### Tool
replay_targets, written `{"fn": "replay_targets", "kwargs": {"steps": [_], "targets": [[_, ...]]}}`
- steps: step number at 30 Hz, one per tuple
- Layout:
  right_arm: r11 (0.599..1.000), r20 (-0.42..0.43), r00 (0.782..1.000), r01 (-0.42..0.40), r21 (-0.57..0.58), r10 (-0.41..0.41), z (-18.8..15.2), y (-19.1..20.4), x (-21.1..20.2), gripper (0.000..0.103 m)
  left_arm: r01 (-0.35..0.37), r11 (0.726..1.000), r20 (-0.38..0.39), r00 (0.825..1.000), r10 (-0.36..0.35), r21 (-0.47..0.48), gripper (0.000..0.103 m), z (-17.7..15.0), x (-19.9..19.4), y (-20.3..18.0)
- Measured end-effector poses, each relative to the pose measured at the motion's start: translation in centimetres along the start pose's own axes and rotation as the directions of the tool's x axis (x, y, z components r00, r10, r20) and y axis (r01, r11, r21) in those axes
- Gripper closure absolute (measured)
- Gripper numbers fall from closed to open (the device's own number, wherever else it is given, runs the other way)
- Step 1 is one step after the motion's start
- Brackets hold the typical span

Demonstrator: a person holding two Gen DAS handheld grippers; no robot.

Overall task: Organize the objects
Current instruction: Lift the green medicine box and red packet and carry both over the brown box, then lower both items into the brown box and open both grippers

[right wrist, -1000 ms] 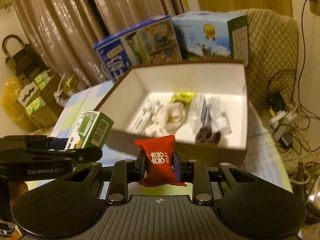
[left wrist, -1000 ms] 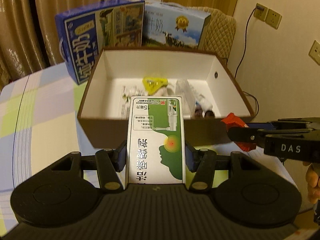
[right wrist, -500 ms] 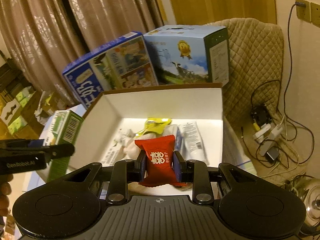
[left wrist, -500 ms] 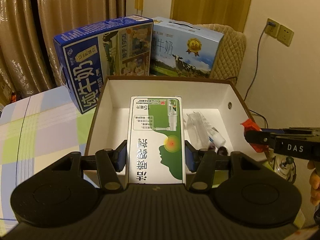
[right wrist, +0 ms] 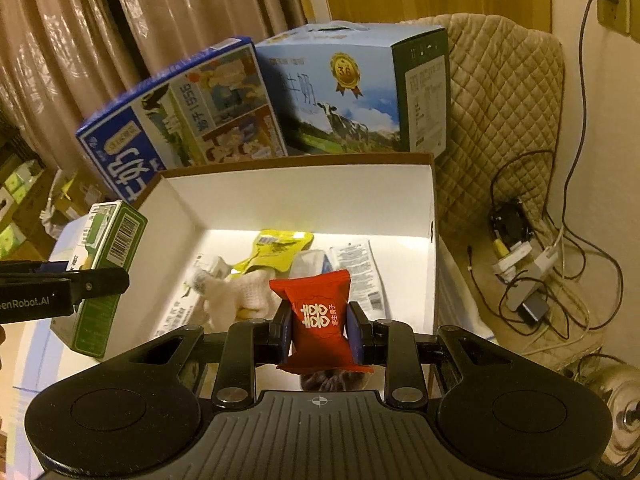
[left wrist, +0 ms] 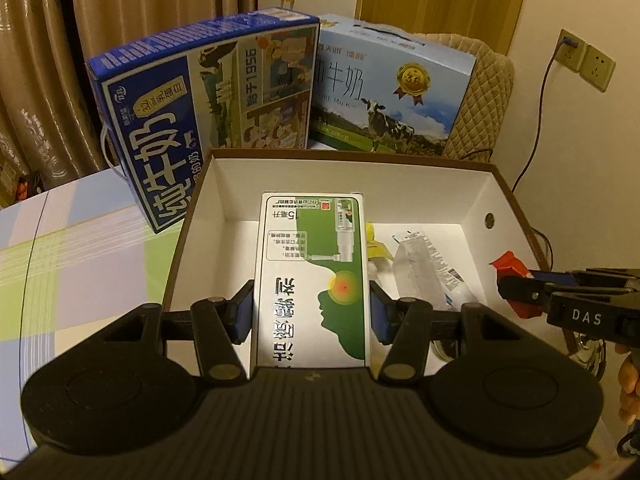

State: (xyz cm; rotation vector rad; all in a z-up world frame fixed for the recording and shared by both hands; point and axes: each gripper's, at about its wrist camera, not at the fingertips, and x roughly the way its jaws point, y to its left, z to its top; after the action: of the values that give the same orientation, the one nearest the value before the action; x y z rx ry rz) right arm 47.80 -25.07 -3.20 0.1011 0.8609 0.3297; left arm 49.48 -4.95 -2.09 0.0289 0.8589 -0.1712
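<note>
Both grippers are gripping something as I am holding them over the open box (left wrist: 516, 216). Left gripper (left wrist: 311, 312) is clamping a green-and-white carton (left wrist: 312, 280) flat between its blue pads, above the near left part of the box. Right gripper (right wrist: 318, 328) is pinching a small red packet (right wrist: 318, 316) over the near right part.

I am looking down into the brown box with white walls (right wrist: 304, 196), sitting on a checked tablecloth (left wrist: 80, 248). Inside it are lying a clear plastic pouch (left wrist: 420, 264), a yellow sachet (right wrist: 280, 248), a white knitted item (right wrist: 240, 292) and a dark item (right wrist: 332, 382) under the red packet. Behind it are standing a dark blue milk case (left wrist: 200, 120) and a light blue milk case (left wrist: 392, 88).

Compared with a second ago, I am holding both grippers higher and further forward: the carton and packet were in front of the near wall and are now hanging over the interior. The contents are lying as before.
</note>
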Motion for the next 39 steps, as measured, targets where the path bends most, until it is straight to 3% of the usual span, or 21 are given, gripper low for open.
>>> {"fn": "replay_targets", "kwargs": {"steps": [20,28,33,39], "targets": [[0.998,-0.030,0.999,0.043,-0.039,-0.044,4.2,-1.2,6.7,0.078,0.030,1.000,-0.126,0.992,-0.031,-0.008,0.052,4.0,9.6,-2.0],[0.998,-0.033,0.998,0.044,-0.042,-0.046,4.5,-1.9,7.5,0.078,0.020,1.000,-0.125,0.992,-0.022,-0.015,0.052,5.3,11.7,-1.5],[0.998,-0.034,0.998,0.043,-0.051,-0.045,4.8,-1.8,7.9,0.078,-0.006,1.000,-0.112,0.994,0.006,-0.002,0.040,5.8,11.7,-1.2],[0.996,-0.032,0.997,0.063,-0.066,-0.065,5.0,-1.7,8.4,0.078,-0.028,0.999,-0.114,0.993,0.030,0.020,0.037,5.6,11.6,-0.5]]}}
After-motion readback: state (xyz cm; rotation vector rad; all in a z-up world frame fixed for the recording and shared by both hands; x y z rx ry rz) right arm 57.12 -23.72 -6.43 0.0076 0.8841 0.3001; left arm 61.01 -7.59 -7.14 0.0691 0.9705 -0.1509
